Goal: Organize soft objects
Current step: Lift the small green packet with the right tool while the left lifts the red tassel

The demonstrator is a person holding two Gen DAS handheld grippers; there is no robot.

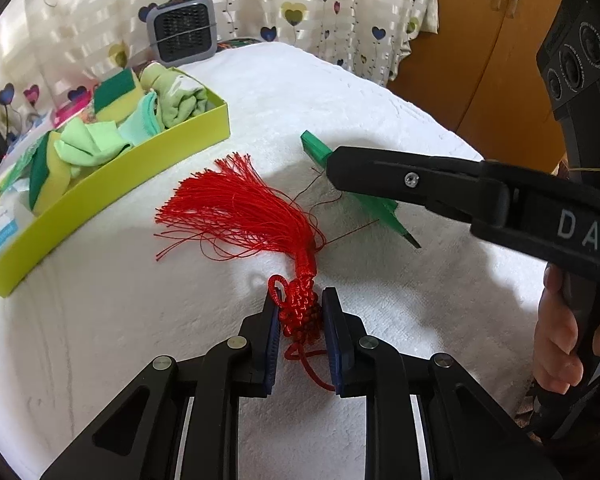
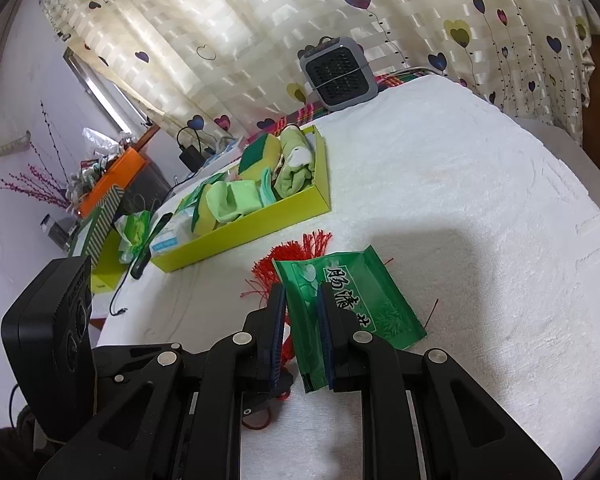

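A red tassel (image 1: 236, 216) with a knotted head (image 1: 302, 308) lies on the white towel-covered table (image 1: 380, 112). My left gripper (image 1: 302, 312) is shut on the knot, the fringe fanning away from it. My right gripper (image 2: 302, 304) is shut on a green packet (image 2: 352, 300) with Chinese print, held over the tassel's fringe (image 2: 300, 248). In the left wrist view the right gripper (image 1: 332, 168) reaches in from the right with the packet (image 1: 376, 204) edge-on. A lime-green tray (image 1: 148, 152) at the left holds sponges and green cloths; it also shows in the right wrist view (image 2: 260, 224).
A small grey fan heater (image 1: 182, 28) stands at the table's back by the heart-print curtain. A wooden cabinet (image 1: 480, 40) is at the right. Left of the table are a charger, an orange box (image 2: 112, 180) and other clutter. A black cable (image 2: 120, 304) hangs off the left edge.
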